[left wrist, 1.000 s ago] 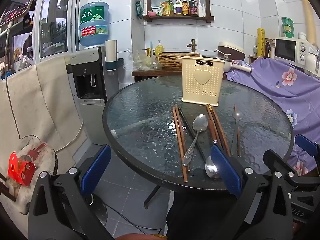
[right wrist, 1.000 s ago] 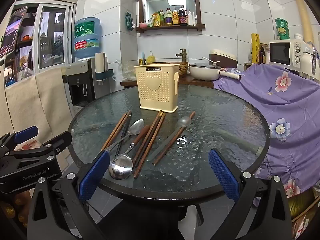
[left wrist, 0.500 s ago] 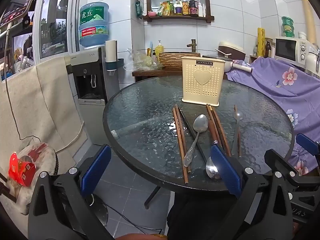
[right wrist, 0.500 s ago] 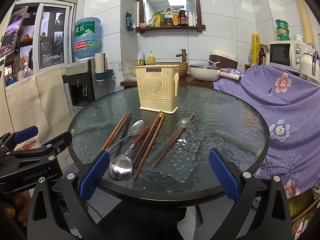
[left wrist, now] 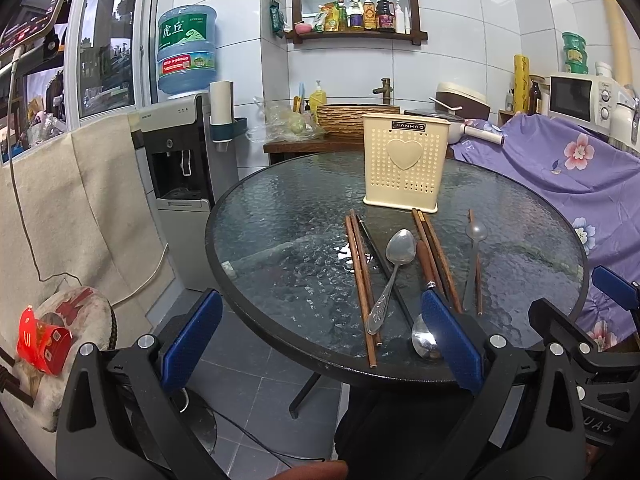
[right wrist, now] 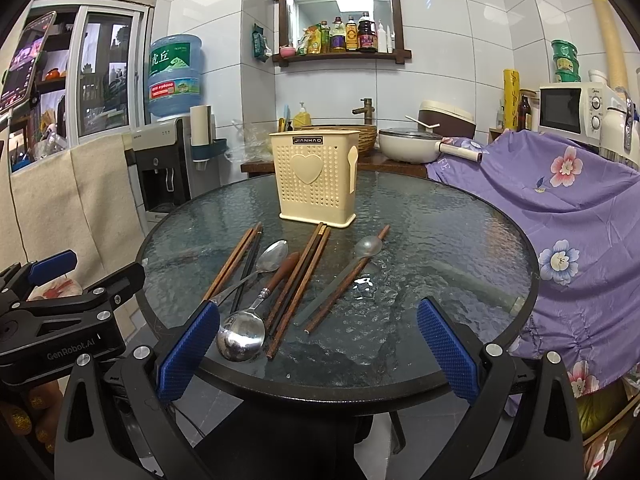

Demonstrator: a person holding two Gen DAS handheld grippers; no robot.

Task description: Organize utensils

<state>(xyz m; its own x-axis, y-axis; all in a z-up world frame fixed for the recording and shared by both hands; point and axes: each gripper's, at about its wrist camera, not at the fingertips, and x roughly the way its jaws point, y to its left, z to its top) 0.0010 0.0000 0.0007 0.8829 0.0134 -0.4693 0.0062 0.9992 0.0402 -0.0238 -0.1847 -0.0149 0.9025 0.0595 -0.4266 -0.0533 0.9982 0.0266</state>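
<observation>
A cream perforated utensil holder [left wrist: 405, 162] [right wrist: 316, 178] stands upright at the far side of the round glass table [left wrist: 280, 240] [right wrist: 440, 240]. In front of it lie several brown chopsticks [left wrist: 358, 272] [right wrist: 232, 260], a steel spoon [left wrist: 394, 264] [right wrist: 272, 258], a wood-handled ladle spoon [left wrist: 426, 340] [right wrist: 242, 334] and a grey spoon [left wrist: 475, 236] [right wrist: 366, 248]. My left gripper [left wrist: 324, 340] hangs open off the table's near left edge. Over the near edge my right gripper [right wrist: 316, 348] is open too. Neither holds anything.
A water dispenser [left wrist: 176, 168] with a blue bottle stands left of the table. A purple flowered cloth [right wrist: 560, 208] covers furniture on the right. A counter with a basket, pan and rice cooker runs behind the table. A red bag [left wrist: 40, 344] lies on the floor at left.
Both grippers have edged slightly forward toward the table; nothing on the table has moved.
</observation>
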